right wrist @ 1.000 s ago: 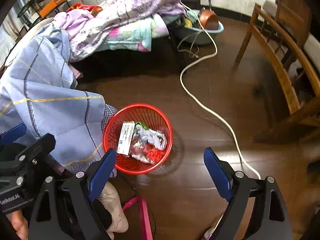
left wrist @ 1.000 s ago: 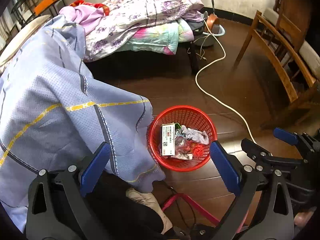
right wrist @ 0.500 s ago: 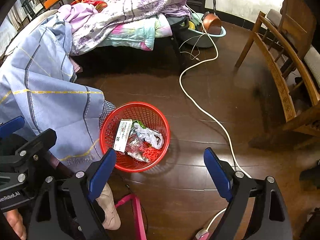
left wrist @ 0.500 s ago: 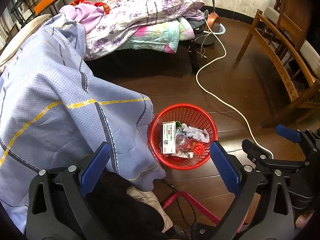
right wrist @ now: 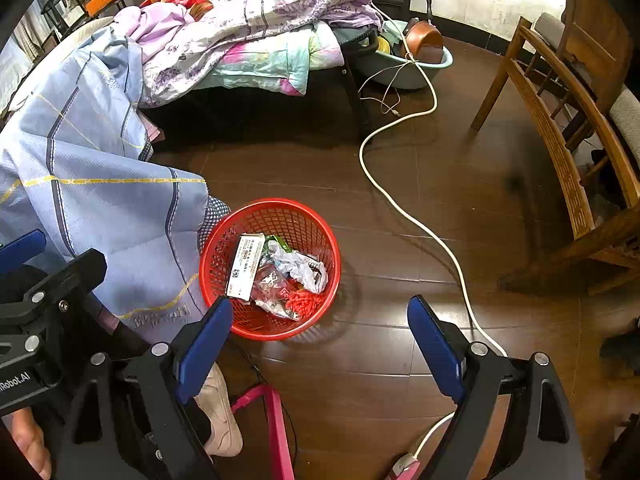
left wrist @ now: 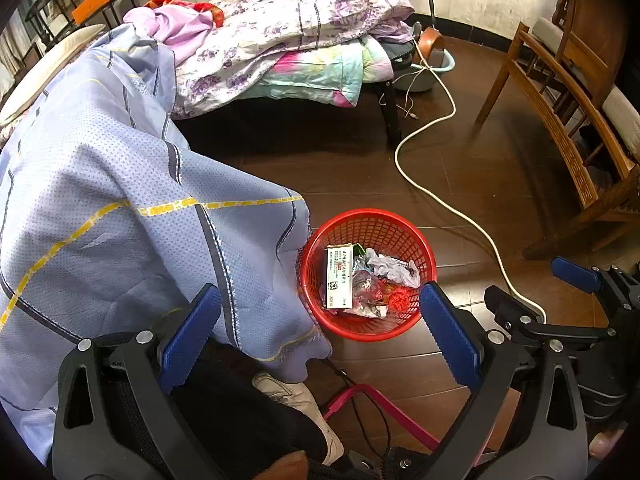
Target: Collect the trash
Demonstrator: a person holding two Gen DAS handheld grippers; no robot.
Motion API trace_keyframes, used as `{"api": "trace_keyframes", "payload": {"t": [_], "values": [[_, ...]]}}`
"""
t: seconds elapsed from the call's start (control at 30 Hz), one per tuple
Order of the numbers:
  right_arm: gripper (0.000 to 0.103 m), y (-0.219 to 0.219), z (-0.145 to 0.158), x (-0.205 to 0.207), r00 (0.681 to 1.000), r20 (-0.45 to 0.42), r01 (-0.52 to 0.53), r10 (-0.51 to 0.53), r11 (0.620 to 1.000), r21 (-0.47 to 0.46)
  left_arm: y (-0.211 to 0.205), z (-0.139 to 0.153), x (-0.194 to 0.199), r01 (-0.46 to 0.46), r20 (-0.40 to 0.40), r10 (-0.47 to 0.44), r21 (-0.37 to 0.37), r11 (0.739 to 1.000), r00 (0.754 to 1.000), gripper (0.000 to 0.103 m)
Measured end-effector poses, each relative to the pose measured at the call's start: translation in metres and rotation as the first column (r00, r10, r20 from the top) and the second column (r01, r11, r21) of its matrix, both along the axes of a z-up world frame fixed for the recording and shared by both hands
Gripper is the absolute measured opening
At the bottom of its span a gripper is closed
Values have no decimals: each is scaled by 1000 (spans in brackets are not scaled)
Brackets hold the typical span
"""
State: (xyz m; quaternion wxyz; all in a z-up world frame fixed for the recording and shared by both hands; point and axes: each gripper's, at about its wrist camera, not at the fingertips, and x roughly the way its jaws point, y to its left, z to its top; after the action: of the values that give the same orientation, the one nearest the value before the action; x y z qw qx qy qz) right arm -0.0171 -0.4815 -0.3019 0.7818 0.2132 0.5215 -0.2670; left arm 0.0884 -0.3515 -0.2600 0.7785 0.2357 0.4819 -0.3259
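Both grippers — left gripper, right gripper — gape wide, empty. Reaching for the red basket, I could snag the blue quilt draped against its rim — and tip it.

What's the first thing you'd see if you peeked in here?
The round red plastic mesh basket on the dark wooden floor, with a white printed box and crumpled wrappers inside. Beside it hangs a big light-blue checked quilt. Both open blue-padded claws, left and right, hover above, empty.

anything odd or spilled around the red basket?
No spill: trash sits inside the red mesh basket. Oddities: blue checked quilt drapes onto its rim, and a white cable snakes across the floor.
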Motion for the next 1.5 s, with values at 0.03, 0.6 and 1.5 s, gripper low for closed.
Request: {"api": "trace_keyframes", "payload": {"t": [0.03, 0.6, 1.5], "values": [[87, 0, 0, 0, 1000, 0, 0, 0, 1000, 0, 0, 0, 0, 0, -1, 0, 0, 1000, 1000, 95], [87, 2, 0, 1, 1000, -1, -3, 3, 1000, -4, 1, 0, 1, -1, 0, 1, 1, 1000, 1000, 95], [87, 3, -1, 0, 1000, -1, -5, 5, 1000, -5, 2, 0, 1, -1, -1, 1, 1, 1000, 1000, 95]]}}
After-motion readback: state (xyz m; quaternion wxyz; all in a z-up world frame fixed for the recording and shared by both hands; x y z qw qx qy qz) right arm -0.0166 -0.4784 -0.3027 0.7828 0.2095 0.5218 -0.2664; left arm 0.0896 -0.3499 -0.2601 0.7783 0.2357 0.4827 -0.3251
